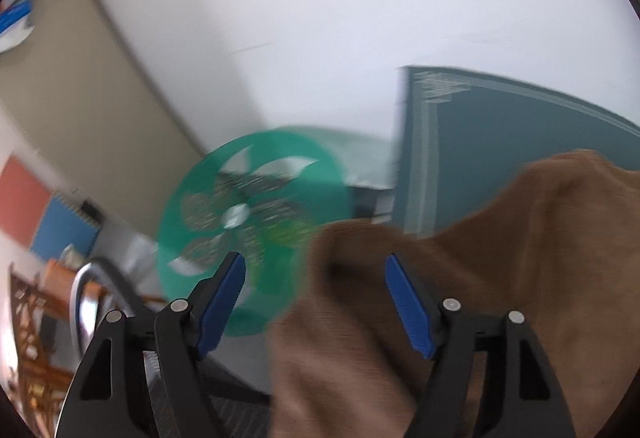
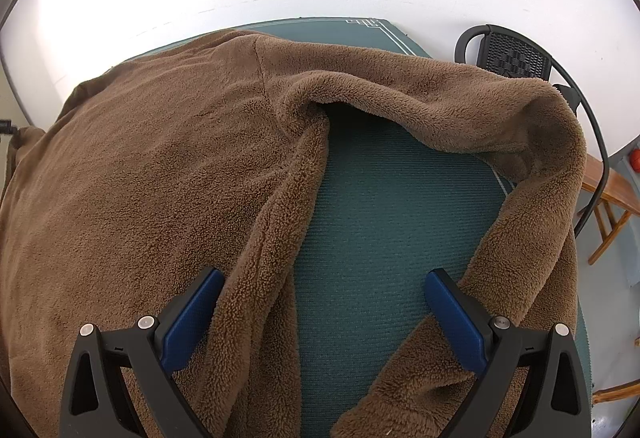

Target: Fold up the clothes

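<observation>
Brown fleece garment (image 2: pixel 168 165) lies spread over the green-matted surface (image 2: pixel 392 222), one long fold looping round a bare patch of mat. The right gripper (image 2: pixel 324 314) hangs over that patch, jaws apart, its left pad touching the fleece edge. The left gripper (image 1: pixel 316 298) (its view is blurred) also stands apart, nothing clamped, with fleece bunched below it. A green fan (image 1: pixel 248 222) sits just beside the cloth; a black mesh chair (image 2: pixel 516 57) stands past the far corner.
</observation>
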`<state>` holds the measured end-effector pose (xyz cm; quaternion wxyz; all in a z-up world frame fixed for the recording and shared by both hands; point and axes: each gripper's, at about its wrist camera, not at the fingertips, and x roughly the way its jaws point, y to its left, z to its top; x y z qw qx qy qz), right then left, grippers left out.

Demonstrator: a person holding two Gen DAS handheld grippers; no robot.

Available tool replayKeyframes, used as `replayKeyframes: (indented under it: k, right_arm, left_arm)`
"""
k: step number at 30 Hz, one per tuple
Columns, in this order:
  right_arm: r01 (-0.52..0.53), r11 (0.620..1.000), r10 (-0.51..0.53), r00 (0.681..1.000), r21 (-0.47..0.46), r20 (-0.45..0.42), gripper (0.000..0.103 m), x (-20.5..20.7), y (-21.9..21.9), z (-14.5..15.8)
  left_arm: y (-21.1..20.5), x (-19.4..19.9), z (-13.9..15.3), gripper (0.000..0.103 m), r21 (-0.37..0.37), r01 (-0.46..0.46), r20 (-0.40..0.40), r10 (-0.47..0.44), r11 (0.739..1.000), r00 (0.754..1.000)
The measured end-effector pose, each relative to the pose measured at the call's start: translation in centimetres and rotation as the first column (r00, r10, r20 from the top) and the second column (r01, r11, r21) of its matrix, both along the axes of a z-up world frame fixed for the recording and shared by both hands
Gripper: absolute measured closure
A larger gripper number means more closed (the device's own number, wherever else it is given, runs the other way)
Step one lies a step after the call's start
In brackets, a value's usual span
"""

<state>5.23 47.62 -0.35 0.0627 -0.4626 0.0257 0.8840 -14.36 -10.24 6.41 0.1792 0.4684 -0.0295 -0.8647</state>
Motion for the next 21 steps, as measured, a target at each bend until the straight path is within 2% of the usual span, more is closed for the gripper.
replayKeyframes:
  k: [2, 5, 11, 14, 21]
  right_arm:
    - [0.000, 1.000, 0.000, 1.000, 0.000, 0.000, 0.001, 0.0, 0.0, 0.0]
    - [0.000, 1.000, 0.000, 1.000, 0.000, 0.000, 0.001, 0.0, 0.0, 0.0]
    - [0.000, 1.000, 0.000, 1.000, 0.000, 0.000, 0.001, 0.1, 0.0, 0.0]
    - [0.000, 1.000, 0.000, 1.000, 0.000, 0.001, 0.001, 0.1, 0.0, -0.1]
    - [0.000, 1.000, 0.000, 1.000, 0.001, 0.001, 0.001, 0.0, 0.0, -0.1]
  left_arm:
    - [2.2, -0.9, -0.5, 0.022, 0.039, 0.079, 0.017, -0.080, 0.996, 0.997]
    - [4.8, -3.0, -2.6, 0.022, 0.034, 0.131, 0.072, -0.133, 0.991, 0.988]
    - [5.3, -6.4, -6.9, 0.023, -0.044, 0.089, 0.152, -0.082, 0.995, 0.985]
    - [4.7, -7.1, -7.5, 0.021, -0.035, 0.076, 0.143, -0.070, 0.996, 0.987]
    - [4.6, -8.4, -8.2, 0.021, -0.142, 0.066, 0.125, -0.049, 0.988, 0.991]
